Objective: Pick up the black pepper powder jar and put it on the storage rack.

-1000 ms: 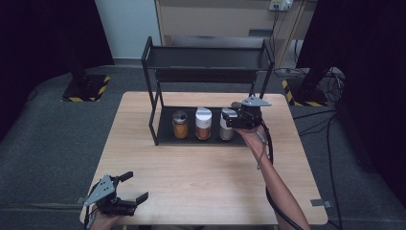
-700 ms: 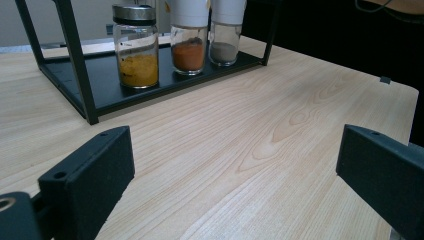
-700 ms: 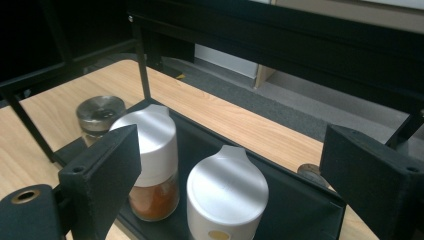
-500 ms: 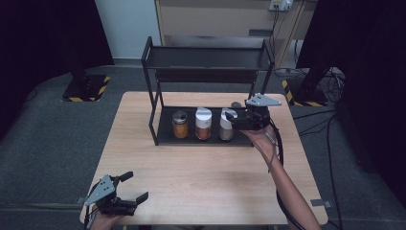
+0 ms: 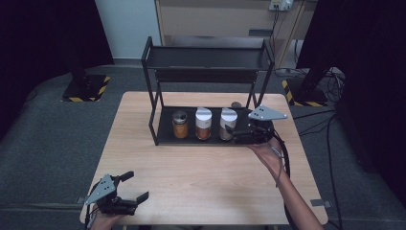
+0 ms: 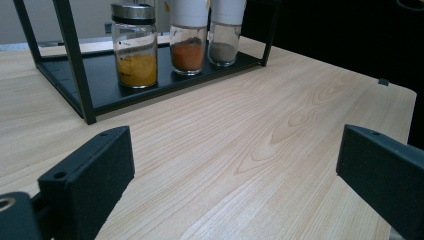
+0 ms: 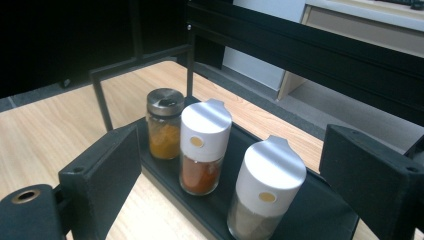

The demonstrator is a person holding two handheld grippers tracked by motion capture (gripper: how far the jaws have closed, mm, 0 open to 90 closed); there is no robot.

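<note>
A black two-tier rack (image 5: 158,123) stands at the back of the wooden table (image 5: 201,177). Its lower shelf carries a metal-lidded jar of yellow powder (image 5: 180,124) (image 6: 134,47) (image 7: 164,122), a white-capped jar of red powder (image 5: 203,123) (image 6: 188,37) (image 7: 203,145) and a white-capped jar of grey powder (image 5: 228,124) (image 6: 225,32) (image 7: 266,187). My right gripper (image 5: 233,133) (image 7: 237,175) is open just right of the grey jar, pointing at it and holding nothing. My left gripper (image 5: 135,186) (image 6: 235,170) is open and empty near the table's front left corner.
The rack's top shelf (image 5: 206,58) is bare and overhangs the jars. A small dark round object (image 5: 235,104) lies on the table behind the rack. Bare wood spans the table's middle and front. Grey floor and dark stands surround the table.
My right gripper has drawn back to the right and toward the table's front, away from the grey jar, which stays on the shelf. The left gripper has not moved.
</note>
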